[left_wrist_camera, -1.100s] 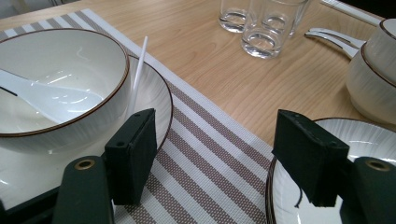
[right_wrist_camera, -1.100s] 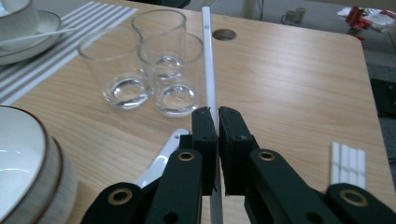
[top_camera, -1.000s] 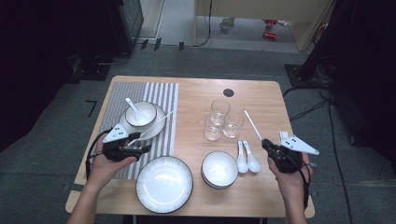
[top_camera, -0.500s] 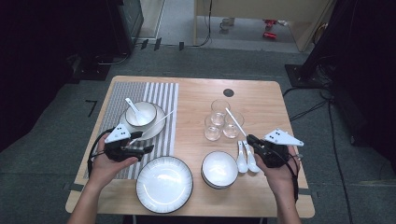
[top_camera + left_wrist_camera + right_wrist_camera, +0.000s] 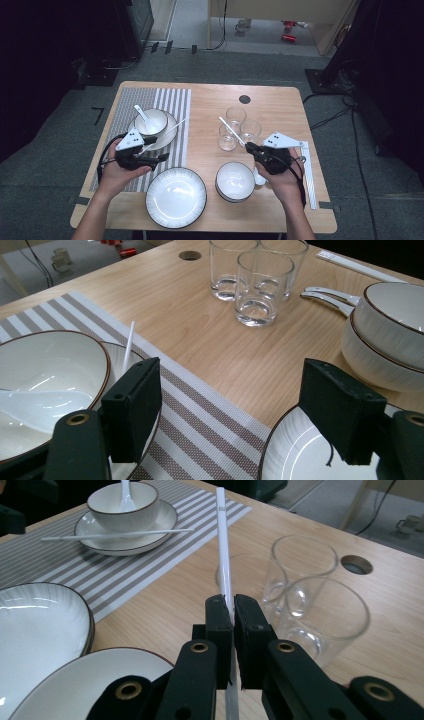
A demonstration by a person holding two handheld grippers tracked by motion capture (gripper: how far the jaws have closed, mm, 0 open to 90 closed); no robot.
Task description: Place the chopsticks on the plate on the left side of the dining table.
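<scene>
Now the right gripper (image 5: 248,146) clamps 1 white chopstick (image 5: 223,545), slanting up beside the 3 glasses (image 5: 236,116). Left of those glasses, the left gripper (image 5: 232,415) gapes wide, holding nothing, over the striped mat (image 5: 170,100).

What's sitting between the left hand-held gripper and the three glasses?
In the left gripper view, bare wood and the striped placemat's edge lie between the left hand-held gripper and the glasses.
</scene>
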